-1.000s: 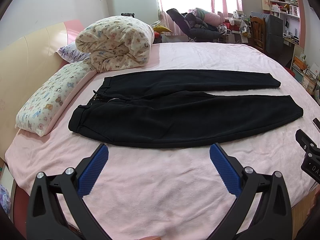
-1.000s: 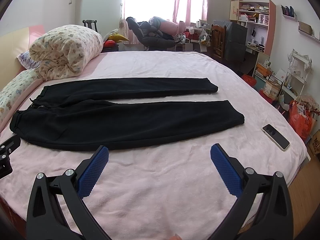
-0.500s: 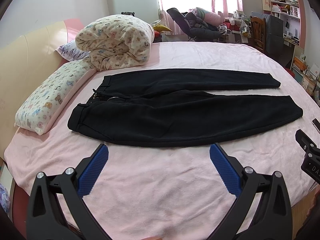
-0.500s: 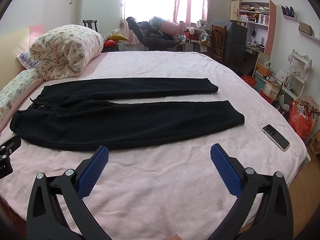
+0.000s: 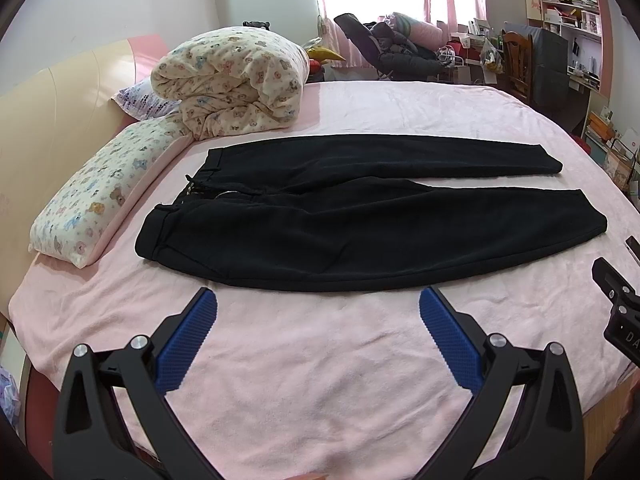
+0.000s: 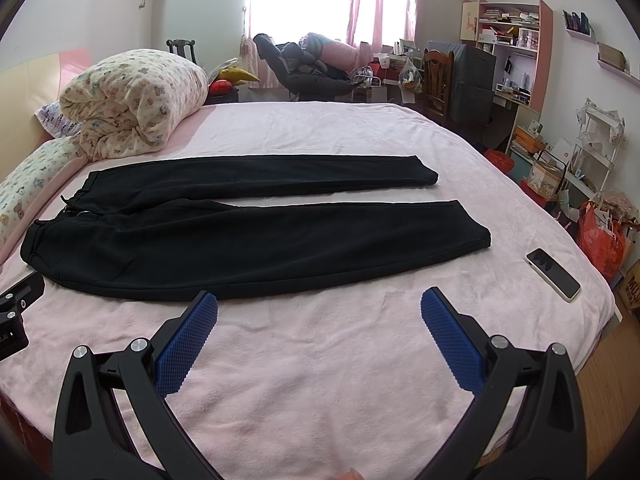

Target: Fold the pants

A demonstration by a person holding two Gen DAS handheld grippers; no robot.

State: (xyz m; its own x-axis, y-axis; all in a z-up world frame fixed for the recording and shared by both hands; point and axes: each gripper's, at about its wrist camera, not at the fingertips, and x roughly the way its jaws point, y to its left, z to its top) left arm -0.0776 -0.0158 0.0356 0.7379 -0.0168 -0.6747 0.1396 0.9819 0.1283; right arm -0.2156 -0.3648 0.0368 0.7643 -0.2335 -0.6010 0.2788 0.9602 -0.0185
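1. The left gripper [image 5: 318, 300], black with blue ribbed pads, hangs spread wide and empty above the pink fleece bed cover [image 5: 320, 360], near the trouser edge but not touching it.
2. The right gripper [image 6: 319, 300] is likewise splayed, grasping nothing (its dark body also shows at the far right of the left view).
3. The black soft-knit pants [image 6: 240, 248] lie flat across the bed, waistband leftward, both legs stretched right with a narrow gap between them.
4. A phone with a pale case [image 6: 553, 274] rests beside the cuffs.
5. A rolled bear-print quilt [image 5: 232, 84] and matching pillow [image 5: 100, 188] sit by the cream headboard; pink curtains [image 6: 368, 0] and cluttered shelves [image 6: 508, 24] stand behind.
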